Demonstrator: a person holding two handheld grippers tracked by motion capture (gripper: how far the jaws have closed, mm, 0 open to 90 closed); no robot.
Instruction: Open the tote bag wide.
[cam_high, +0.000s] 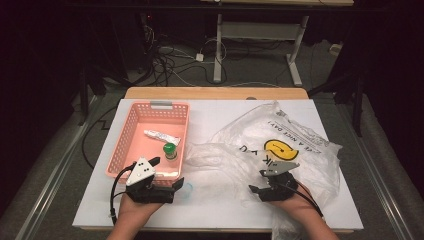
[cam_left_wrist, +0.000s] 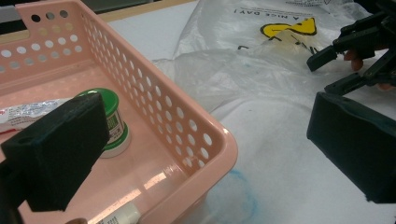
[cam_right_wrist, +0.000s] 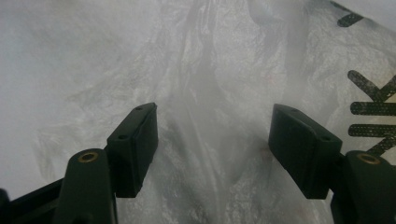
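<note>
With a tube (cam_high: 161, 136) and green-capped bottle (cam_high: 170, 150) already in the pink basket (cam_high: 131, 127), we hold our left gripper (cam_high: 167, 176) wide over its corner and our right gripper (cam_high: 261, 181), parted and empty, over the plastic bag (cam_high: 295, 135) on the counter (cam_high: 210, 202), unemptied.

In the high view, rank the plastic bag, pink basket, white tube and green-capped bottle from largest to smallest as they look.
1. plastic bag
2. pink basket
3. white tube
4. green-capped bottle

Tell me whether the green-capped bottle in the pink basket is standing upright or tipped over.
Upright. The green-capped bottle stands on its base on the floor of the pink basket, cap on top, beside a white tube that lies flat.
</note>
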